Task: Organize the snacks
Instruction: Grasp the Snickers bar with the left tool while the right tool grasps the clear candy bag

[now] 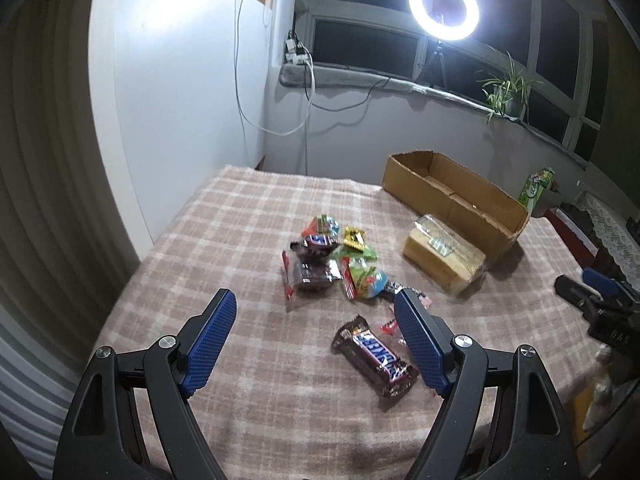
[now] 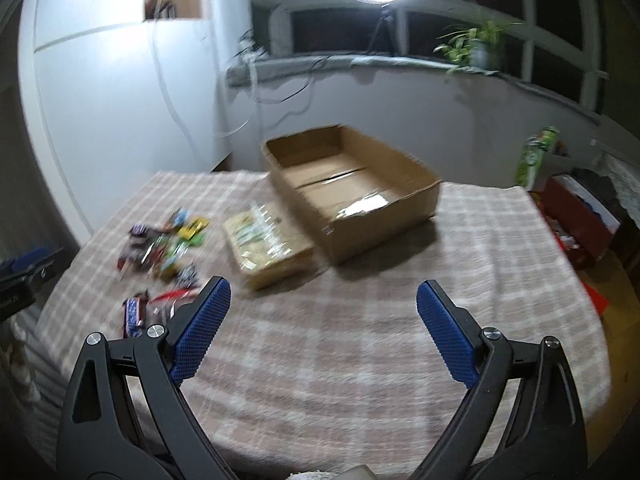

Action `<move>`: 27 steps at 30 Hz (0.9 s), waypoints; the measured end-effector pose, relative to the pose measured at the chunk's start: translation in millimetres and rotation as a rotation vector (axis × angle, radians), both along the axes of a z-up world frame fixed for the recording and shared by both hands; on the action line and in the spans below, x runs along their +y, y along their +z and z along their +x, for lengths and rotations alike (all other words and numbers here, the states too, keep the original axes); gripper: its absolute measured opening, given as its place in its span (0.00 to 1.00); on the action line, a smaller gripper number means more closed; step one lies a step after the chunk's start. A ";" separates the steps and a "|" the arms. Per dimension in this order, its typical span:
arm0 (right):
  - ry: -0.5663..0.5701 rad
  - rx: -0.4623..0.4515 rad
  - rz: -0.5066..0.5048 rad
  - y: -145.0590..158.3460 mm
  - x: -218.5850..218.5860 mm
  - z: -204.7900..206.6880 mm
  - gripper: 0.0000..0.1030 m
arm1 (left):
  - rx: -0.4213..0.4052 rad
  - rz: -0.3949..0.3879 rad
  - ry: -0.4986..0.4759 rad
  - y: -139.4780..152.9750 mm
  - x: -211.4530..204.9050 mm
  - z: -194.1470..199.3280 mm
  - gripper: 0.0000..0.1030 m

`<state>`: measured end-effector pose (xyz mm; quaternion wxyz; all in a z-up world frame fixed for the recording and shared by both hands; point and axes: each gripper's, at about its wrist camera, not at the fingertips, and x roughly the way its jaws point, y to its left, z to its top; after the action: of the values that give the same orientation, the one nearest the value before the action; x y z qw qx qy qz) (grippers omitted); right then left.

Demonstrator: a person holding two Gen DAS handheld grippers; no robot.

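A Snickers bar lies on the checked tablecloth, between the open jaws of my left gripper and nearer the right finger. Beyond it lies a pile of small snacks. A wrapped cracker pack sits beside an open, empty cardboard box. In the right wrist view my right gripper is open and empty above bare cloth; the box, cracker pack, snack pile and Snickers bar show, blurred.
The other gripper shows at the right edge of the left wrist view. A ring light and a plant stand on the windowsill. A green carton and a red box sit past the table's right edge.
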<state>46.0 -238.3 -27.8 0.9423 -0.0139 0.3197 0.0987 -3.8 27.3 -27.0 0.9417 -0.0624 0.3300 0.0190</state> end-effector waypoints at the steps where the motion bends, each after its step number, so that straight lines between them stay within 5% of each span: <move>1: 0.019 0.007 -0.006 -2.6 5.5 0.1 0.93 | 0.001 -0.001 -0.004 -2.1 -0.4 -0.1 0.79; 12: 0.213 0.079 -0.029 -30.5 53.6 -2.5 0.93 | 0.128 -0.120 -0.095 -40.0 -20.3 12.8 0.76; 15: 0.261 0.106 -0.024 -37.7 65.2 -1.6 0.85 | 0.150 -0.182 -0.125 -46.7 -20.9 18.4 0.59; 21: 0.338 0.202 0.031 -55.5 82.0 9.1 0.60 | 0.188 -0.236 -0.141 -56.1 -20.9 27.4 0.49; 27: 0.384 0.242 0.054 -65.6 94.8 13.3 0.56 | 0.222 -0.252 -0.138 -62.6 -18.9 35.5 0.48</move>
<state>59.3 -143.5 -93.4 0.8609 -0.0374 0.4193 0.2857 31.7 8.3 -89.6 0.8834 -0.1545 0.4351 -0.0804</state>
